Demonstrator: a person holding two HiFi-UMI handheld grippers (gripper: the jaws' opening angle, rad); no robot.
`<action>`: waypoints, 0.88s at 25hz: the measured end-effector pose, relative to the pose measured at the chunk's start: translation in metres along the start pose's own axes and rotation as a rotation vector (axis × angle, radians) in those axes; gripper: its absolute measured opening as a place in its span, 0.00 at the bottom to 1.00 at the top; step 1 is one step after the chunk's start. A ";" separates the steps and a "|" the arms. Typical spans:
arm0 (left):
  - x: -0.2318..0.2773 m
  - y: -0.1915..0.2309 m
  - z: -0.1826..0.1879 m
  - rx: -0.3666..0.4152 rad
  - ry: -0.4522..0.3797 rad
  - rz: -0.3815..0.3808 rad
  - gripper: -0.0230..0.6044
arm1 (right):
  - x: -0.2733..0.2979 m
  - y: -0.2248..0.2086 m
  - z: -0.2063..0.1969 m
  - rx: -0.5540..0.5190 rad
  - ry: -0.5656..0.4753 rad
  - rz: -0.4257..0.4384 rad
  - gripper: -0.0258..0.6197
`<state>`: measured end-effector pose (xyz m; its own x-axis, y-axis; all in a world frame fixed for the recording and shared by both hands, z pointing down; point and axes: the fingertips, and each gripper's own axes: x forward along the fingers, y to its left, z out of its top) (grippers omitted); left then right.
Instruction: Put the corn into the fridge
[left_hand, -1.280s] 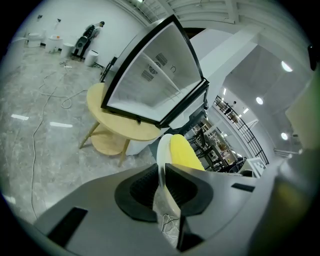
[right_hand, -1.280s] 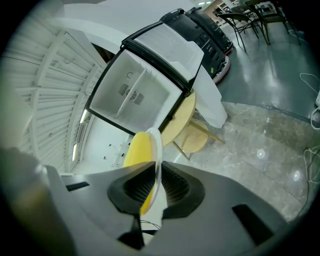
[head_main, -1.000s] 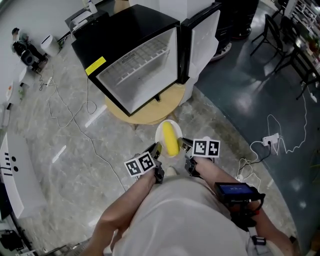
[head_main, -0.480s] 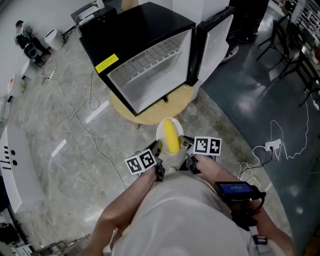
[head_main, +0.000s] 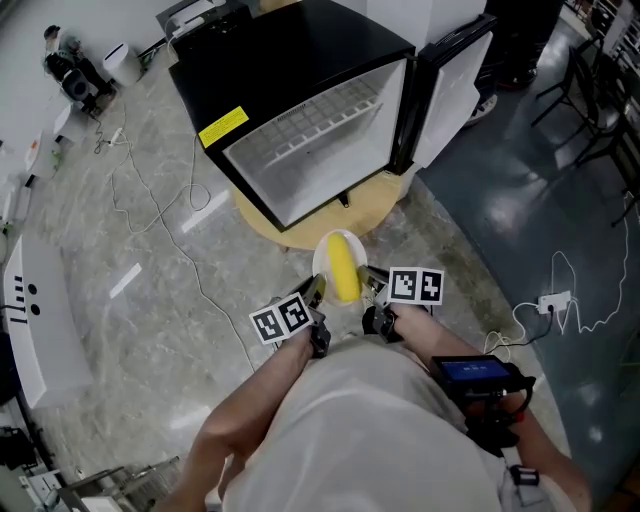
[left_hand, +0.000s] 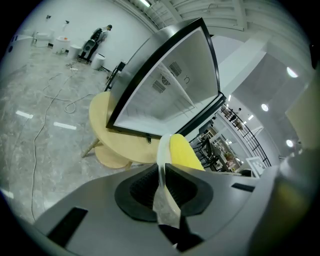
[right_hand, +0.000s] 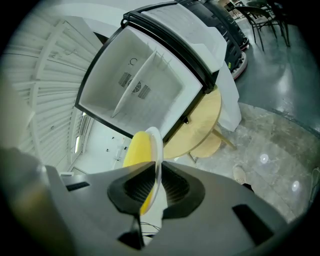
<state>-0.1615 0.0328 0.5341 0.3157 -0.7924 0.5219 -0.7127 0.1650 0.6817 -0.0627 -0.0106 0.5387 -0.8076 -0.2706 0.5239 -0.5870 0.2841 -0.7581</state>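
A loose cable (head_main: 150, 215) trails over the marble-patterned floor (head_main: 120, 300) at left, beside a black fridge (head_main: 280, 60) bearing a yellow label (head_main: 223, 127). The fridge stands on a round wooden bench (head_main: 300, 228), its white interior and wire shelf (head_main: 320, 120) open to the person. In front of it, the left gripper (head_main: 318, 290) has its fingers (left_hand: 142, 187) pinched tight on the left rim of a white plate (head_main: 322, 262). The corn (head_main: 342, 270), a yellow cob, lies on that plate, pointing toward the fridge. Plate and corn are held in the air between the two grippers, over the near edge of the bench as the head view shows it and outside the fridge. The right gripper (head_main: 370, 288) mirrors the left, its fingers (right_hand: 175, 187) clamped on the opposite rim. Further right, the fridge door (head_main: 455, 85) stands swung wide open, and a white power strip (head_main: 553, 300) with its cord lies on the darker floor.
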 end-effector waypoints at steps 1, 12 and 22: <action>0.004 0.000 0.003 -0.001 0.000 0.003 0.10 | 0.002 -0.001 0.004 0.001 0.004 0.002 0.10; 0.054 -0.006 0.032 -0.019 -0.003 0.021 0.10 | 0.021 -0.023 0.059 0.001 0.031 0.013 0.10; 0.086 0.003 0.043 -0.026 0.021 0.051 0.10 | 0.043 -0.041 0.082 0.024 0.060 0.021 0.10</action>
<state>-0.1642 -0.0600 0.5588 0.2923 -0.7700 0.5671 -0.7121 0.2206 0.6666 -0.0688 -0.1094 0.5602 -0.8222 -0.2090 0.5294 -0.5688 0.2672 -0.7778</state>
